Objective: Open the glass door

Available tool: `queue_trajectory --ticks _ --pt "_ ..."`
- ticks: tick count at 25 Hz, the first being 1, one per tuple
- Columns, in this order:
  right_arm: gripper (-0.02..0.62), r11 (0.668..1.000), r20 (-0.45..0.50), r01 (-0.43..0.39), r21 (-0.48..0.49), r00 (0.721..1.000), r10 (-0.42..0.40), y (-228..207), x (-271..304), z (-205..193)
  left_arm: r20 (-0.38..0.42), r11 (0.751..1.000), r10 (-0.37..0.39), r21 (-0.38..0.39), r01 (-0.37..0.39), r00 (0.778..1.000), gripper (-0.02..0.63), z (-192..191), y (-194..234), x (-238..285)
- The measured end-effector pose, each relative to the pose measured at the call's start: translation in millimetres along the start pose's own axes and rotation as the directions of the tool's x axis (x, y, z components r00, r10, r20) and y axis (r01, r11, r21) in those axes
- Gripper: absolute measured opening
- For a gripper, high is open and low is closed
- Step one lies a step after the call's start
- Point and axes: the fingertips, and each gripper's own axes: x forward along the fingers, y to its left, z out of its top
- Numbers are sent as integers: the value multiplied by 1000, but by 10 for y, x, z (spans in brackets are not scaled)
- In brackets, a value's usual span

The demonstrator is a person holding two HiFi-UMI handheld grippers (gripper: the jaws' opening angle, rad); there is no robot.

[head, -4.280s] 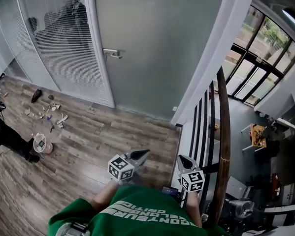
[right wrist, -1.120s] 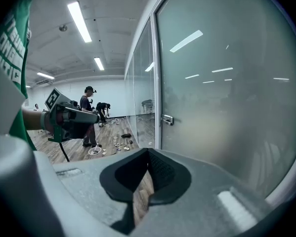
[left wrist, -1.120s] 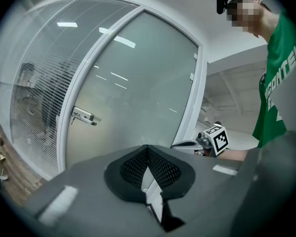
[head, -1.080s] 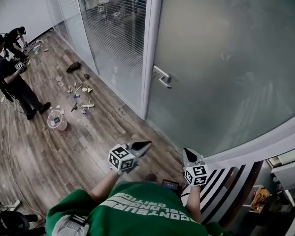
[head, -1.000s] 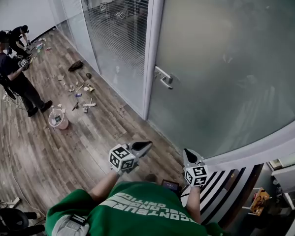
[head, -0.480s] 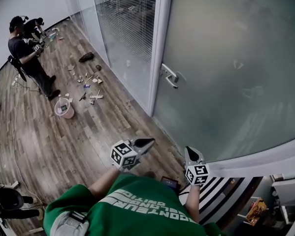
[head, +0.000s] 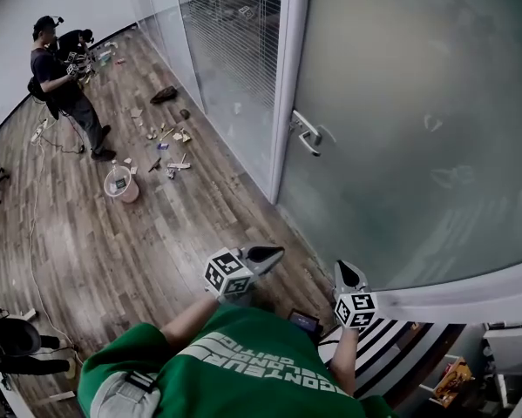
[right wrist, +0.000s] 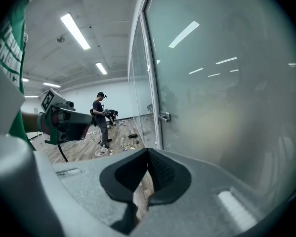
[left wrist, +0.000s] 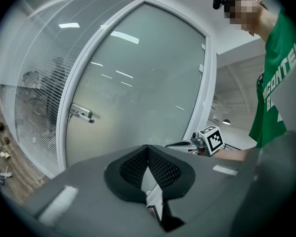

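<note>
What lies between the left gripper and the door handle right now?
No object. In the head view, only bare wood floor and the lower part of the frosted glass door separate the left gripper from the handle.

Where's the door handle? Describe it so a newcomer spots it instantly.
Find the big frosted glass door filling the head view's right. Along its left edge, beside the white frame, sits the handle: a silver lever; the neighbouring blinds panel has none.
</note>
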Motion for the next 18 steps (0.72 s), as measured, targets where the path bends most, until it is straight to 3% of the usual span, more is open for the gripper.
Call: queue_trajectory --ticks 6,11,18 --pt "-8 998 -13 8 -64 1000 -9 -1 10 187 38 999 -12 -33 13 999 17 41 106 17" --pt "-8 994 -26 28 -104 999 -30 -252 73 351 98 999 -12 -33 16 995 17 222 204 182" --pt "-8 986 -65 55 -159 996 -66 -561 394 611 93 999 -3 -48 7 996 17 345 506 258"
